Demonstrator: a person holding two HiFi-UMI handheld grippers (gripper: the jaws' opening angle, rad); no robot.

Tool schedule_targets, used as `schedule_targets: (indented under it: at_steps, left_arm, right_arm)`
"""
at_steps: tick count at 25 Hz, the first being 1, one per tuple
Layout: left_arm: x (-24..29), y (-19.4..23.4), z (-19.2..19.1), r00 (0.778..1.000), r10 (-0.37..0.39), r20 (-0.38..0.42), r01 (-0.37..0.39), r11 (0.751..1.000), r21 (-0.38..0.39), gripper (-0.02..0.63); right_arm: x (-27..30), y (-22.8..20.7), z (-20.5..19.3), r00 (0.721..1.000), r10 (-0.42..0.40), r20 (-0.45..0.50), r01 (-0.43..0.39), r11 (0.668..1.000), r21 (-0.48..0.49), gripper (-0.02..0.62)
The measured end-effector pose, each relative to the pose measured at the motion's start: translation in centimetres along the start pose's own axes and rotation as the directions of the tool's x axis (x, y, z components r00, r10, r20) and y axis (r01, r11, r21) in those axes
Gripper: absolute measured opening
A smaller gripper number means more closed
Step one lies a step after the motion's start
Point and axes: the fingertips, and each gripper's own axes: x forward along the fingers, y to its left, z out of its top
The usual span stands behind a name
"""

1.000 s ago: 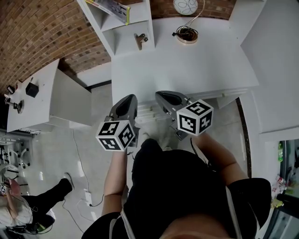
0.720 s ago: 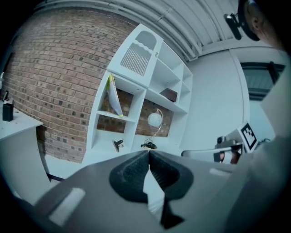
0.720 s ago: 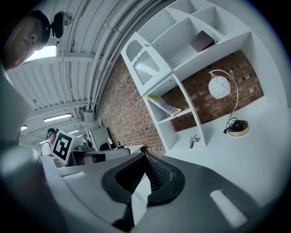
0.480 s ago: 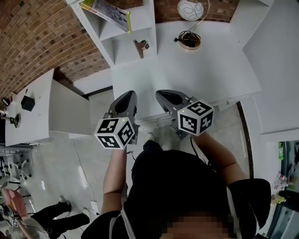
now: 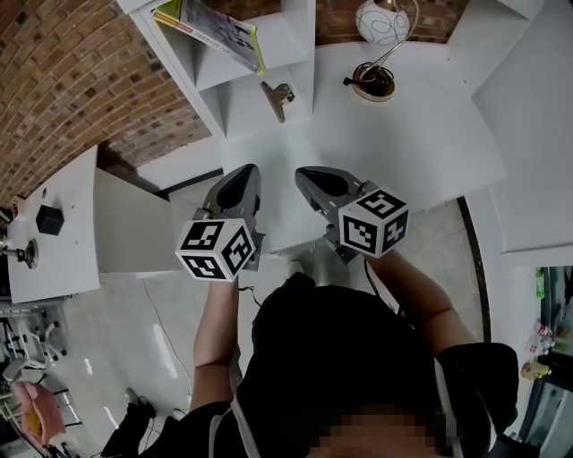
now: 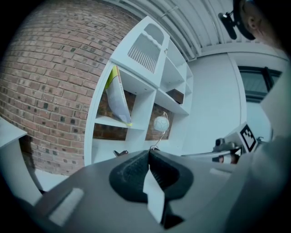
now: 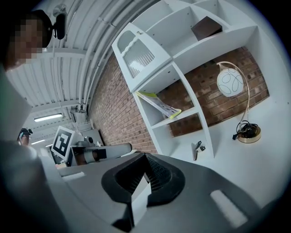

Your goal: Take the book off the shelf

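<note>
Both grippers (image 5: 243, 172) (image 5: 305, 174) well apart from book (image 5: 215, 27)

Rough brick wall (image 5: 81, 80), matt painted shelf (image 5: 300, 40), glossy paper book (image 5: 212, 25), shiny metal lamp base (image 5: 374, 83)

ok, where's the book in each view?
Head view: book at top left, in the shelf.
Left gripper view: book left of centre, leaning in a cubby.
Right gripper view: book just above centre.
Shared landmark: globe lamp, right of the book.
</note>
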Motion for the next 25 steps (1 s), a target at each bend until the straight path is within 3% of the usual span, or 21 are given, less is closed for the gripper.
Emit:
schedule_targets:
  at_steps: [10,18,25]
  left_arm:
    - [1.8,4.7,2.4,0.998,-0.059,0.015,0.059,0.998,0.023,0.008]
    - [3.6,6.8,4.6,0.995,-0.087,0.04,0.086,0.996,0.033,0.008]
    - [4.9,7.9,6.9,0.997,-0.034,0.063,0.03,0.998,0.059,0.009]
  right_arm:
    - [5.8,0.2,2.2,0.999,-0.014,0.032,0.012,0.999,0.04,0.0]
    - [8.5,-0.8,4.2,0.996,-0.071,0.046,0.072,0.997,-0.017,0.0]
    - [9.7,-2.8,5.4,0.996,-0.075,0.043,0.078,0.995,-0.055,0.0]
